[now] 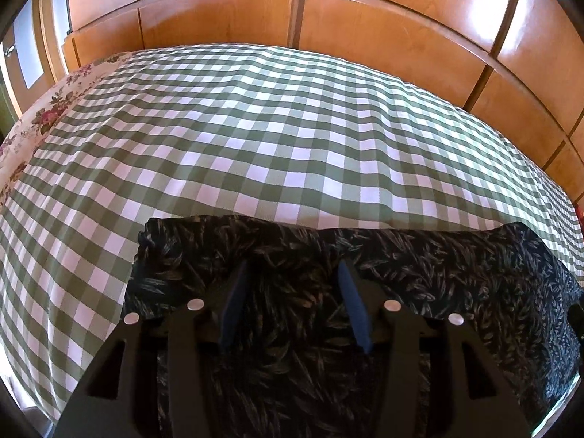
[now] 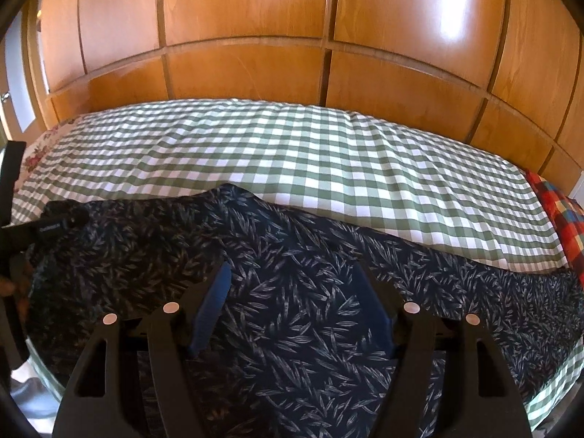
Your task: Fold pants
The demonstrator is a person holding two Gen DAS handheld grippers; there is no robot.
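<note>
**Left wrist and right wrist: both tongs hanging over the pants on the bed**

Left wrist view is showing me my left gripper [image 1: 292, 273] tilting down over the dark navy pants with a pale leaf print [image 1: 277, 357]. Its two blue-padded fingers [image 1: 233, 303] are standing apart, and the cloth is lying under and between them — I cannot tell whether the pads are touching it, but they are not pinching anything.

I am holding the right gripper [image 2: 297, 284] the same way, a little wider, its jaws gaping over the same pants, which are spreading from the left edge of that view to the right edge.

The pants are lying along the near side of the bed, on the green-and-white checked bedspread [image 1: 255, 138]; their far edge is running wavy across the checks.

Beyond the bed, the glossy orange-brown wooden wardrobe doors [image 2: 248, 29] are filling the background. A floral cream cloth [image 1: 47, 109] is peeking out at the bedspread's left end — and a red, blue and yellow plaid fabric [image 2: 558, 215] is showing at its right end.
</note>
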